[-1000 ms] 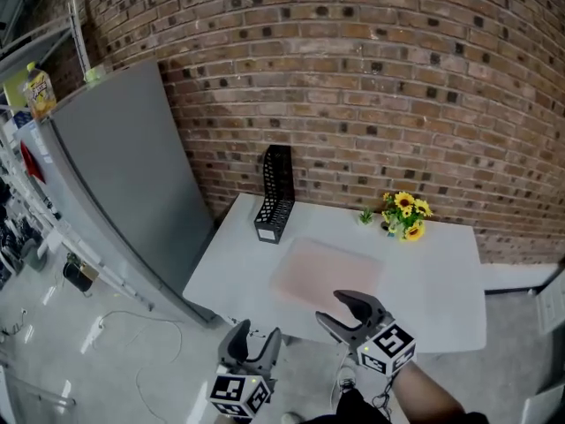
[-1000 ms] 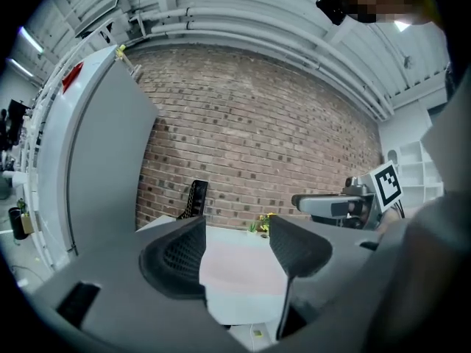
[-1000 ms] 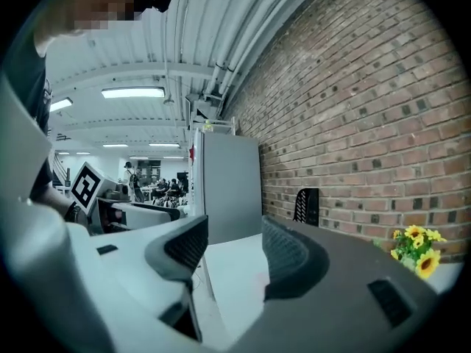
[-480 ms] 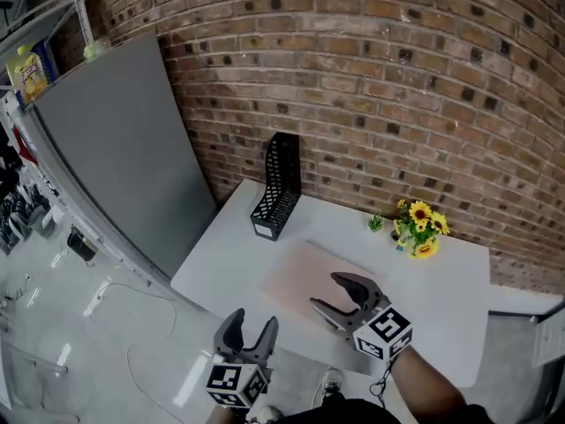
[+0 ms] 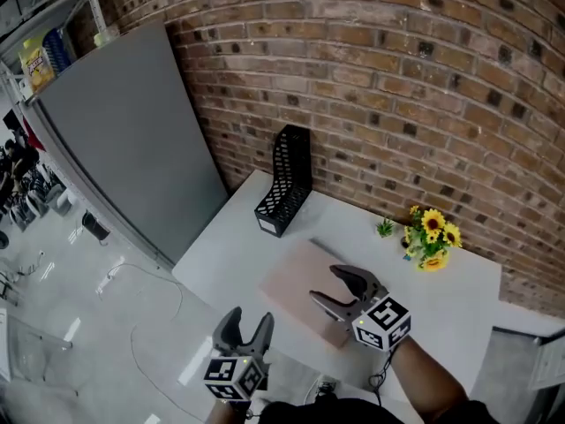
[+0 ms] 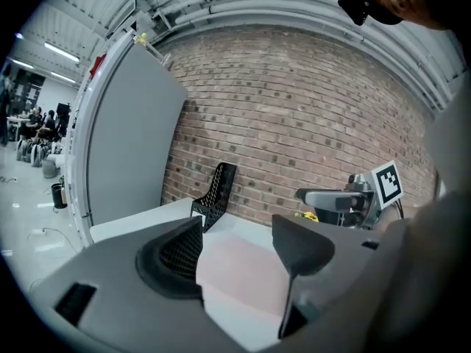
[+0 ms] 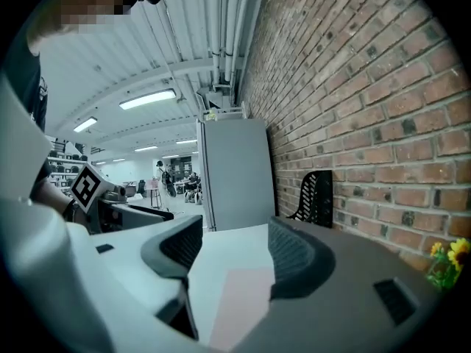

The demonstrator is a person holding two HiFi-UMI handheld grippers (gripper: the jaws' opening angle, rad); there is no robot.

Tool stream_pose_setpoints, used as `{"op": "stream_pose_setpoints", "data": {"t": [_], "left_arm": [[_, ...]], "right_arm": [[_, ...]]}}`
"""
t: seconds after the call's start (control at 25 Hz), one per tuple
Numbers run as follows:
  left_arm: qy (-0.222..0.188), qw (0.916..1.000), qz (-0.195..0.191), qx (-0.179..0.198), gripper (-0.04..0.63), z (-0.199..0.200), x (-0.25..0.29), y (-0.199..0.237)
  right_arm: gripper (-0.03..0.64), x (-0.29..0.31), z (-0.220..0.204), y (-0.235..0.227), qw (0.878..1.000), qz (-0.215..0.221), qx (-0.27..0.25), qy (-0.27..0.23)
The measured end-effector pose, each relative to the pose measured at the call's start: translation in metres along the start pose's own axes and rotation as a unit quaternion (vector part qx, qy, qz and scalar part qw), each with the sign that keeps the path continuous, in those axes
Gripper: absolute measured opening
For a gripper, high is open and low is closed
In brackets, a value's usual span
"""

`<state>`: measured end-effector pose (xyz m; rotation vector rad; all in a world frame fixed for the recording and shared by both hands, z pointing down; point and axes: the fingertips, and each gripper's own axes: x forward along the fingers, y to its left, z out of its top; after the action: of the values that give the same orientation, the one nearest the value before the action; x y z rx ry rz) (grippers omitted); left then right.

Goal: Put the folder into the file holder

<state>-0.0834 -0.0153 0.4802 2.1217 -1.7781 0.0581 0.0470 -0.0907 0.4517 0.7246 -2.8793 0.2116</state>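
Observation:
A pale pink folder (image 5: pixel 298 288) lies flat on the white table (image 5: pixel 234 250). The black mesh file holder (image 5: pixel 287 184) stands upright at the table's far left corner by the brick wall. My right gripper (image 5: pixel 328 283) hovers over the folder's right part. It is open with nothing between its pads, and its jaws have just been opening. My left gripper (image 5: pixel 248 318) hangs off the table's near edge, open and empty, its jaws also just widened. The folder (image 6: pixel 239 271) and holder (image 6: pixel 215 193) show in the left gripper view. The right gripper view shows the folder (image 7: pixel 239 300) and the holder (image 7: pixel 316 193).
A tall grey panel (image 5: pixel 124 140) leans against the wall left of the table. A small pot of yellow flowers (image 5: pixel 433 237) stands at the back right. The brick wall (image 5: pixel 397 87) runs right behind the table. A cable lies on the floor (image 5: pixel 132 325) at the left.
Both grippers have moved forward toward the table. The right one now sits over the folder instead of short of it. Both pairs of jaws stand a little wider.

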Motion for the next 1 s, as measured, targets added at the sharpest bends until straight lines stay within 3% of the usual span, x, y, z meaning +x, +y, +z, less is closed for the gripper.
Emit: {"op": "stream_pose_setpoints", "data": {"t": [0.16, 0.6, 1.0], "left_arm": [[0.023, 0.9992, 0.008, -0.032, 0.282, -0.012, 0.007, -0.004], [0.047, 0.9965, 0.033, -0.061, 0.289, -0.047, 0.044, 0.035], [0.113, 0.9862, 0.030, -0.117, 0.302, -0.093, 0.094, 0.074]], "right_arm": [[0.285, 0.004, -0.005, -0.011, 1.000, 0.008, 0.012, 0.006], [0.304, 0.046, -0.038, -0.035, 0.998, 0.016, 0.026, 0.056], [0.334, 0.104, -0.090, -0.081, 0.988, 0.007, 0.053, 0.145]]}}
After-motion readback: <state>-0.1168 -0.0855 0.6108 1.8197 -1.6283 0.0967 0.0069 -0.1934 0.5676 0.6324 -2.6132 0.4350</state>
